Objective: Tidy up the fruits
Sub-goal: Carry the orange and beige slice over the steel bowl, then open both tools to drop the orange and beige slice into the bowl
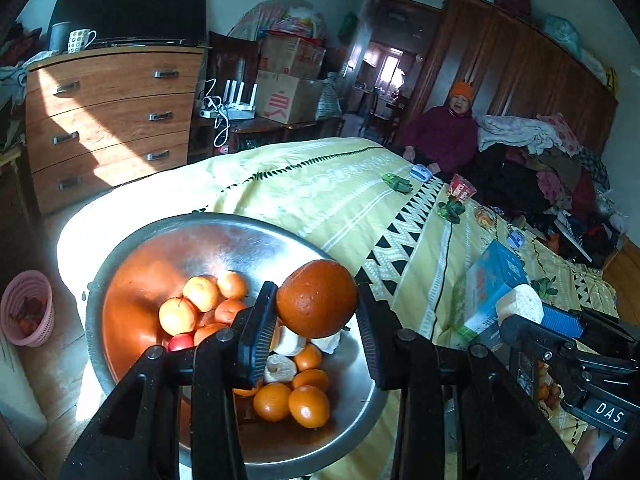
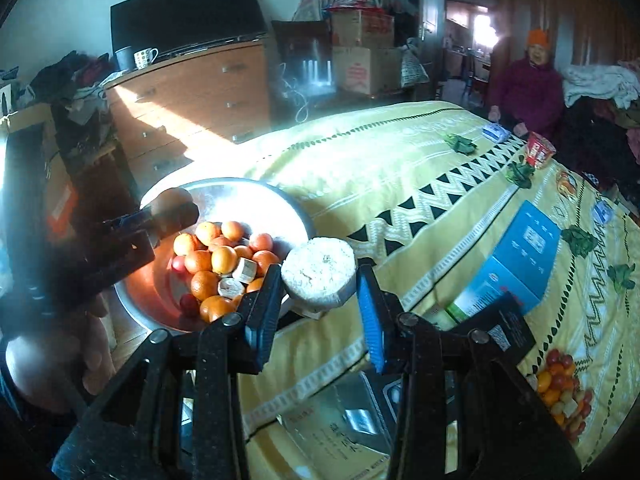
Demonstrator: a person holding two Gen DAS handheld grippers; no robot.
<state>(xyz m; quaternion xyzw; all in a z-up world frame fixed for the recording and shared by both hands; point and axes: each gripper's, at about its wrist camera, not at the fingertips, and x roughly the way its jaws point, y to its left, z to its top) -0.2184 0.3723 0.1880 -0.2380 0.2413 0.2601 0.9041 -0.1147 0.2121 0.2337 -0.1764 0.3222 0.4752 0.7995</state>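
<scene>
Steel bowl [image 1: 132, 248] at the bed's corner waits under both loads: left claw [image 1: 316, 304] grips an orange [image 1: 316, 298], right claw [image 2: 318, 280] a pale round slice [image 2: 319, 276] (fruit unclear), and either might bounce out.

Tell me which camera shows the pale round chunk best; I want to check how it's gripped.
The right wrist view: the pale chunk sits centred between the right gripper jaws, its cut face in full view. The left wrist view shows it only small, at the right side, from the side.
</scene>
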